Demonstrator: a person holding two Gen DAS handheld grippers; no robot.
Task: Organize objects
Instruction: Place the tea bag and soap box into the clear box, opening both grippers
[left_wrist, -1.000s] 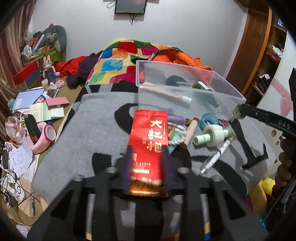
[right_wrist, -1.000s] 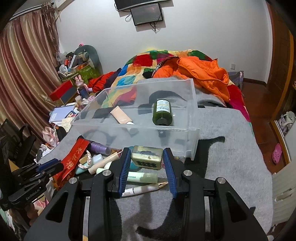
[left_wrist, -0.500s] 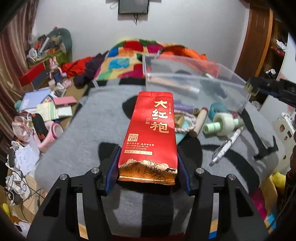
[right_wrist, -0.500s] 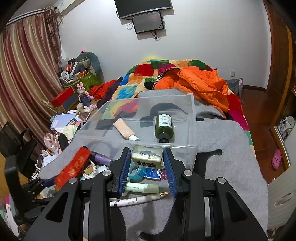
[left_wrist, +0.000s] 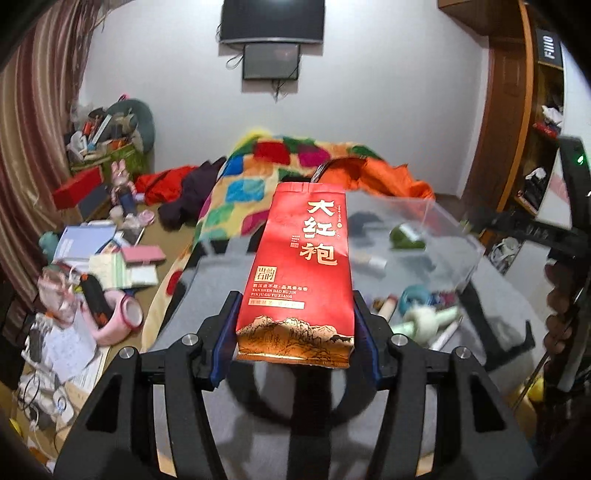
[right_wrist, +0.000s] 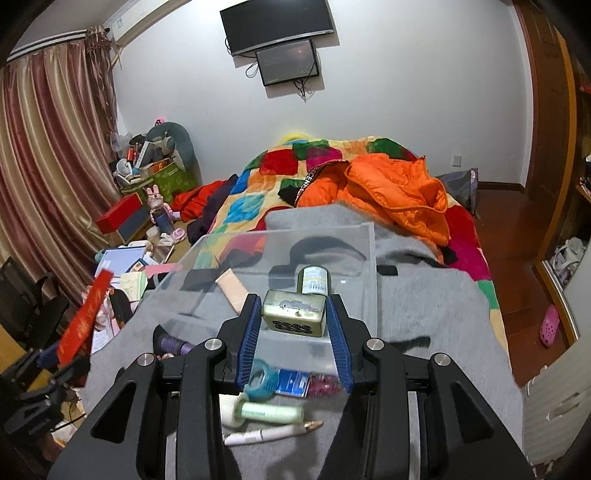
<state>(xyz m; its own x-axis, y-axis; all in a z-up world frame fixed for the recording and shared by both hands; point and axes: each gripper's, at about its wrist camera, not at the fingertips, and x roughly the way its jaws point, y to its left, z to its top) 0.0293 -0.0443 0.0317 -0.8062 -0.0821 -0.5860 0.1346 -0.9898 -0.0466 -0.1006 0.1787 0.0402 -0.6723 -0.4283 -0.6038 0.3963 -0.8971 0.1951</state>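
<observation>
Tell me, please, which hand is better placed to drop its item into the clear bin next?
Probably the right: its tongs hold the small tin at the clear bin's near wall. The left tongs hold the red tea packet farther back.

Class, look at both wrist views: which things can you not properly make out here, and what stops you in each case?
- Left wrist view: part of the clear plastic bin is hidden behind the red tea packet.
- Left wrist view: the items beside the bin are motion-blurred.
- Right wrist view: the green bottle's lower end sits behind the small tin.
- Right wrist view: the tin's lettering is too small.
</observation>
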